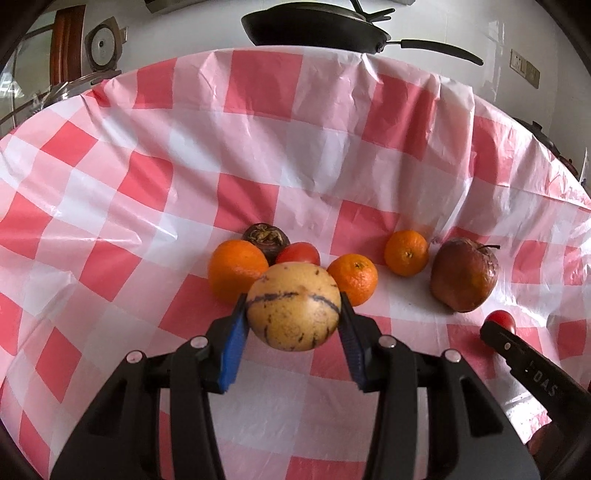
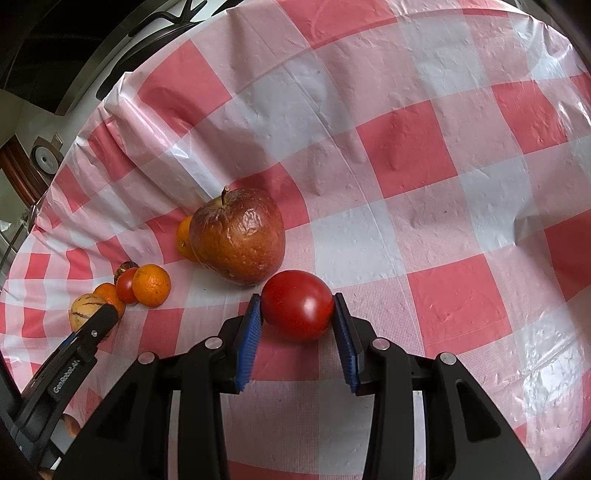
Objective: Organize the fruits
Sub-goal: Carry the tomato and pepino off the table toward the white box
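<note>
Two grippers, each loaded: left gripper [image 1: 293, 314] clamped on a striped yellow melon [image 1: 293, 306]; right gripper [image 2: 297, 314] clamped on a tomato [image 2: 297, 303]; melon just before an orange [image 1: 236, 273], second tomato [image 1: 298, 254] and mandarin [image 1: 354, 277]; wrinkled apple [image 2: 238, 236] just behind the gripped tomato; checked cloth [image 2: 406, 155] beneath.

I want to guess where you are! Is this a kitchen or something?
Probably a home kitchen. A black frying pan sits behind a table under a red-and-white checked tablecloth, with oranges, a wrinkled apple and other fruit on it.
</note>
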Action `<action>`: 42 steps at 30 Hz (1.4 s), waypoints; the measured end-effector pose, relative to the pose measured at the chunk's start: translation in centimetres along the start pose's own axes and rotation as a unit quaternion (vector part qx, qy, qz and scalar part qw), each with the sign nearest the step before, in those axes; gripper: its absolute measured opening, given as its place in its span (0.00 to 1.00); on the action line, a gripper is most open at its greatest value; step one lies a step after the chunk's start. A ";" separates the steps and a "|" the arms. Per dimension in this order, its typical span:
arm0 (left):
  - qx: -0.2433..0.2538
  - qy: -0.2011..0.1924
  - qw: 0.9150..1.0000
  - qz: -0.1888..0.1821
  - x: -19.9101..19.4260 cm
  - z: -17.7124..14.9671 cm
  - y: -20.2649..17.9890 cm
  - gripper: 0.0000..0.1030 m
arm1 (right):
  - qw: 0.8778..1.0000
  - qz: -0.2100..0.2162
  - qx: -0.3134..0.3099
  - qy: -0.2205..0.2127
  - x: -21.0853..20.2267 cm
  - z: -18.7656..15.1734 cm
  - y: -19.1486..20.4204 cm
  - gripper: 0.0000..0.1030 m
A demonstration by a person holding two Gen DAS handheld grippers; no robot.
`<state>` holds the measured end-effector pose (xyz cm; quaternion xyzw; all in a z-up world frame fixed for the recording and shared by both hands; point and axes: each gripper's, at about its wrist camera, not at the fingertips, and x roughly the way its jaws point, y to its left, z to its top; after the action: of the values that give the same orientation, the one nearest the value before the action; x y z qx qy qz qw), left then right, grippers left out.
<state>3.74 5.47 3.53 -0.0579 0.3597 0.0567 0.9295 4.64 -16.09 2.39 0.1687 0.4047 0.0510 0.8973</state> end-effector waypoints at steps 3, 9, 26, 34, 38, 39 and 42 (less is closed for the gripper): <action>0.005 -0.002 1.000 0.005 -0.3 -0.5 0.4 0.45 | 1.000 0.000 -0.001 0.000 0.0 0.0 0.0 0.37; -0.001 -0.003 1.000 0.011 -1.9 -1.8 2.1 0.45 | 1.000 -0.007 -0.007 -0.002 -0.1 -0.1 0.2 0.37; -0.042 -0.059 0.995 0.063 -17.3 -10.4 13.1 0.45 | 0.981 0.076 -0.177 -0.022 -12.0 -13.4 13.0 0.37; -0.037 -0.049 0.991 0.116 -24.9 -17.1 20.4 0.45 | 0.944 0.126 -0.305 -0.025 -19.1 -22.6 21.1 0.37; -0.044 -0.039 0.987 0.152 -27.7 -19.9 24.3 0.45 | 0.923 0.152 -0.354 -0.022 -21.6 -26.2 24.3 0.37; -0.047 -0.037 0.986 0.158 -28.2 -20.5 25.2 0.45 | 0.918 0.156 -0.363 -0.020 -22.0 -27.0 24.9 0.37; -0.050 -0.026 0.983 0.176 -29.7 -22.5 27.5 0.45 | 0.906 0.162 -0.390 -0.010 -22.7 -29.3 26.5 0.37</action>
<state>-37.04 27.37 5.19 -0.0390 0.3365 0.2386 0.9101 -31.05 11.25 9.58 -0.1306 0.3105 0.3480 0.8749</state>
